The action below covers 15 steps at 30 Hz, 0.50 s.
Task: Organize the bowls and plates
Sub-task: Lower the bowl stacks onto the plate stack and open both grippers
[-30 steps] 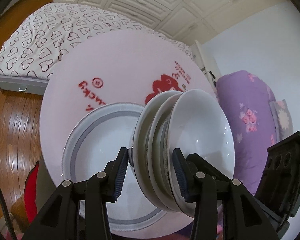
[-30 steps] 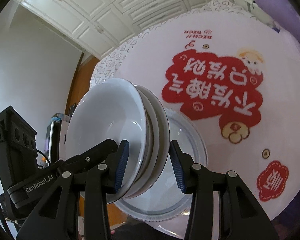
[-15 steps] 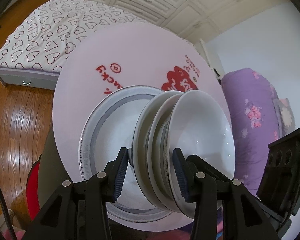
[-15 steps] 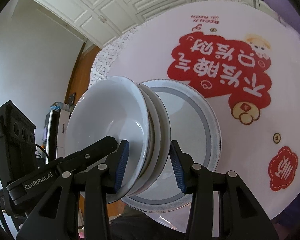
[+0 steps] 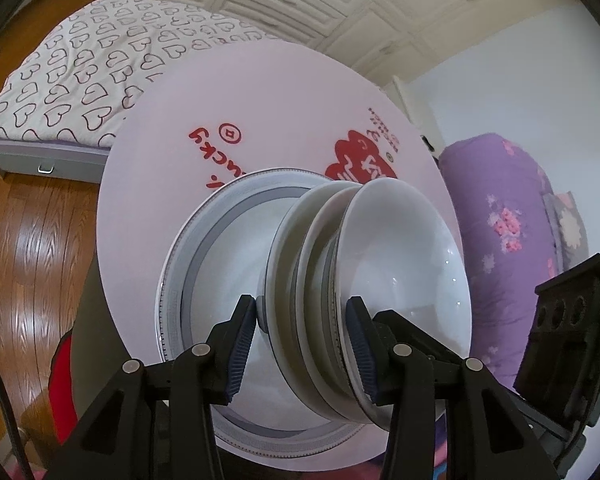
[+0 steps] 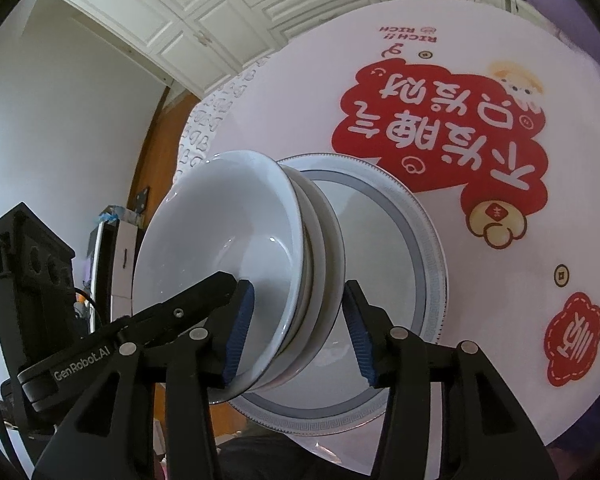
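Note:
A stack of white bowls [image 5: 400, 272] [image 6: 220, 248] is held on edge between both grippers, close over a large grey-rimmed plate [image 5: 204, 272] [image 6: 400, 248] on the round pink table [image 5: 260, 92] [image 6: 300, 80]. I cannot tell whether the stack touches the plate. My left gripper [image 5: 300, 344] is shut on the stack, one pad on the lowest bowl's foot and one inside the top bowl. My right gripper [image 6: 298, 328] straddles the same stack with its jaws opening. A gap shows between its right pad and the bowls.
The table carries red printed lettering [image 6: 440, 128]. A bed with a heart-pattern cover [image 5: 80, 80] and wooden floor [image 5: 28, 260] lie to the left. A purple quilt [image 5: 512, 208] is at the right, white cupboards [image 6: 220, 12] behind.
The bowl stack has come down toward the grey-rimmed plate, which now fills more of both views. The right gripper's jaws have widened, with a gap at one pad.

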### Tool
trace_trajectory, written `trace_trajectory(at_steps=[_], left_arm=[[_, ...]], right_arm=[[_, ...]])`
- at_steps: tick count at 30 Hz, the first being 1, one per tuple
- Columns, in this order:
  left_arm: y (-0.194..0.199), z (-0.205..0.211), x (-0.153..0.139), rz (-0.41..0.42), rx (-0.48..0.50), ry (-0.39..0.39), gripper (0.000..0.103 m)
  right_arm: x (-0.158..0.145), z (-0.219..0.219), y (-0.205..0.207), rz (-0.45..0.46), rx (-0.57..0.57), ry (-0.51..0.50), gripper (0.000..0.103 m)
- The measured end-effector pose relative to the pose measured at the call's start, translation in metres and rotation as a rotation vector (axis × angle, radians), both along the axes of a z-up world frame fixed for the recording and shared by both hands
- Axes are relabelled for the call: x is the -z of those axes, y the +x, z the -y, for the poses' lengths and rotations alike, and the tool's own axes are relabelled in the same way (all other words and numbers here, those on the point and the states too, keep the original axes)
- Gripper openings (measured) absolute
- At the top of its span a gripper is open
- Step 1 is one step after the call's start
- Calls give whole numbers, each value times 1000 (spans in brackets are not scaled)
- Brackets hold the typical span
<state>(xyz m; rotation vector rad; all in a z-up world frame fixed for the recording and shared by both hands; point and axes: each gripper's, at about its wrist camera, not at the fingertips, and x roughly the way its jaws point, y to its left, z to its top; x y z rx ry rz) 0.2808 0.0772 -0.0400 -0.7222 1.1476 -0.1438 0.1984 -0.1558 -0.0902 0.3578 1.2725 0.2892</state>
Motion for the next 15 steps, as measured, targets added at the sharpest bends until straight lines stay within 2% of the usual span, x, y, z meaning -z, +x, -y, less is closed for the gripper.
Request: trace_trajectory(at_steps=[2, 3, 4, 5, 6, 7, 10, 15], left_arm=[[1, -1, 1, -2, 6, -6, 48], [1, -2, 0, -1, 7, 2, 53], [1, -4, -2, 7, 4, 15, 66], [0, -7, -7, 26, -6, 29, 83], [-1, -9, -11, 43, -13, 39, 91], [-3, -12, -17, 69, -25, 58, 101], [-8, -12, -32, 121, -22, 105, 102], [-24, -2, -60, 226, -16, 244, 102]], right_arm=[[0, 2, -1, 6, 8, 14, 58], [-2, 5, -2, 17, 17, 3, 69], [-4, 8, -2, 28, 26, -2, 83], [-6, 12, -3, 39, 39, 5, 91], [-8, 18, -4, 51, 57, 28, 103], [-10, 22, -5, 62, 70, 42, 103], [-16, 29, -9, 93, 89, 70, 103], [-27, 37, -15, 133, 135, 53, 103]])
